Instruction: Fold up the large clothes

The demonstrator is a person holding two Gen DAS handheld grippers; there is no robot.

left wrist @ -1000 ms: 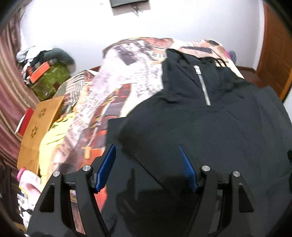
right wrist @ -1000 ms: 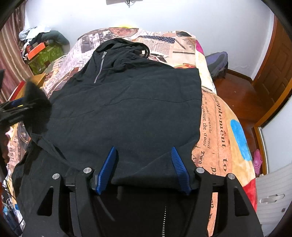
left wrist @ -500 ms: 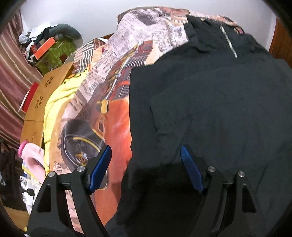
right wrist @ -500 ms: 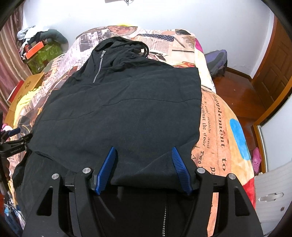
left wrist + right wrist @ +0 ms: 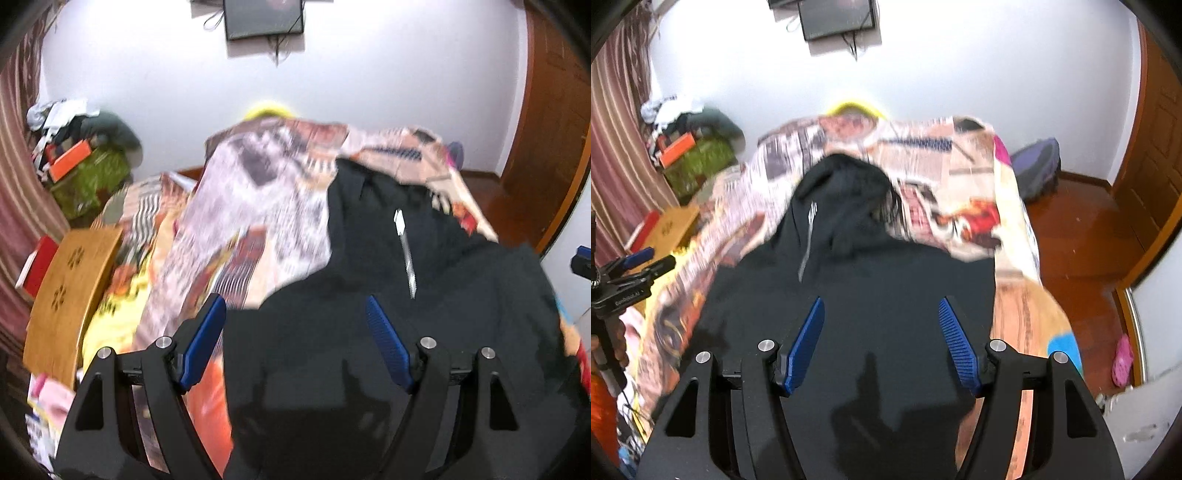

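Note:
A large black zip-up hooded jacket (image 5: 424,325) lies spread on a bed with a newspaper-print cover (image 5: 258,206); it also shows in the right wrist view (image 5: 871,295), hood toward the far wall. My left gripper (image 5: 295,321) is open and empty above the jacket's left edge. My right gripper (image 5: 881,321) is open and empty above the jacket's middle. The left gripper (image 5: 642,264) also shows at the far left of the right wrist view. Both views are motion-blurred.
A wooden board (image 5: 70,295) and a green box with clutter (image 5: 88,181) stand left of the bed. A wooden door (image 5: 1156,133) and red-brown floor (image 5: 1082,229) lie to the right. A dark screen (image 5: 836,16) hangs on the white wall.
Both grippers have pulled back and tilted up, so the far wall and screen now show. The left gripper has swung from the jacket's left side toward its middle. Both stay open.

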